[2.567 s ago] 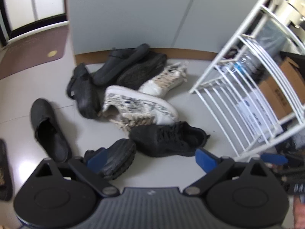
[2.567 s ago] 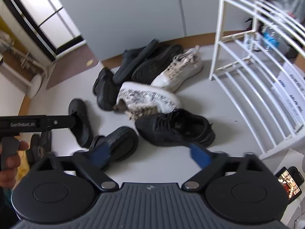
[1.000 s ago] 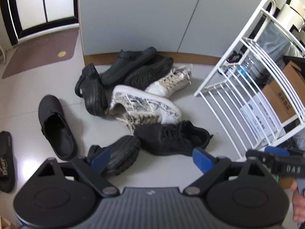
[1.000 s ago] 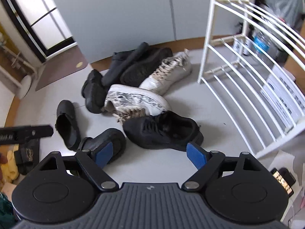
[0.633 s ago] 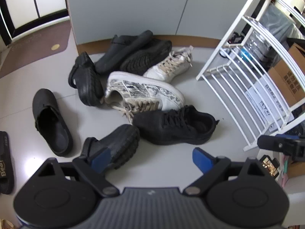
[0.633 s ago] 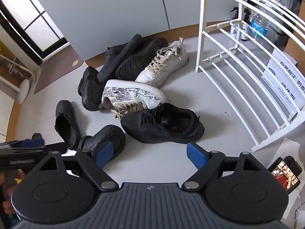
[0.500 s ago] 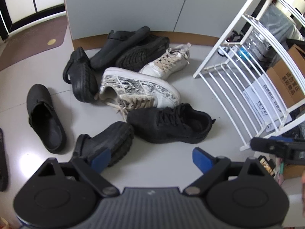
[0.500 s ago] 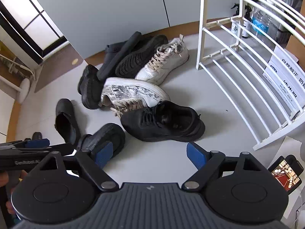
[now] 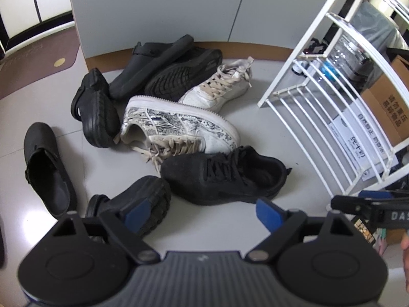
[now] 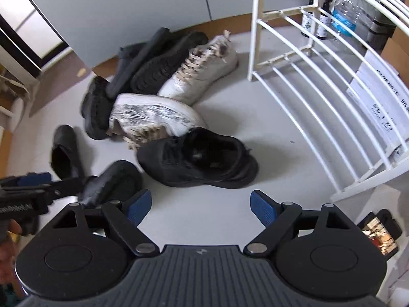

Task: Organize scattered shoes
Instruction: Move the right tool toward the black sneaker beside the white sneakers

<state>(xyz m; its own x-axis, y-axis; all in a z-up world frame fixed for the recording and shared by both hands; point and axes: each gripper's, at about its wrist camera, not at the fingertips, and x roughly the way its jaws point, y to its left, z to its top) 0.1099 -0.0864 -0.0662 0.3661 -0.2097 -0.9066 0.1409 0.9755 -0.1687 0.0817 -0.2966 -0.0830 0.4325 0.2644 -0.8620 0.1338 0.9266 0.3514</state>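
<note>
- Black lace-up sneaker [image 9: 225, 175] sits on the grey floor [image 9: 268, 133] right in front of both my cameras, nearest shoe in the pile, toe pointing left.
- My left hand-held gripper [image 9: 202, 213] hangs above it with its blue pads spread wide, holding nothing.
- My right hand-held gripper [image 10: 202, 206] is the same deal: fingers apart, empty, floor showing between them.
- Just behind the black sneaker, touching it, a patterned white sneaker [image 9: 179, 128] lies tipped on its side with laces spilling out.
- Further back there's a plain white sneaker [image 9: 219, 89] beside two black shoes lying sole-up against the wall.
- Black clogs are scattered to the left; one chunky black shoe [image 9: 138, 202] is by my left pad.
- White wire shoe rack [image 9: 319, 117] stands off to the right, its lower shelves bare.
</note>
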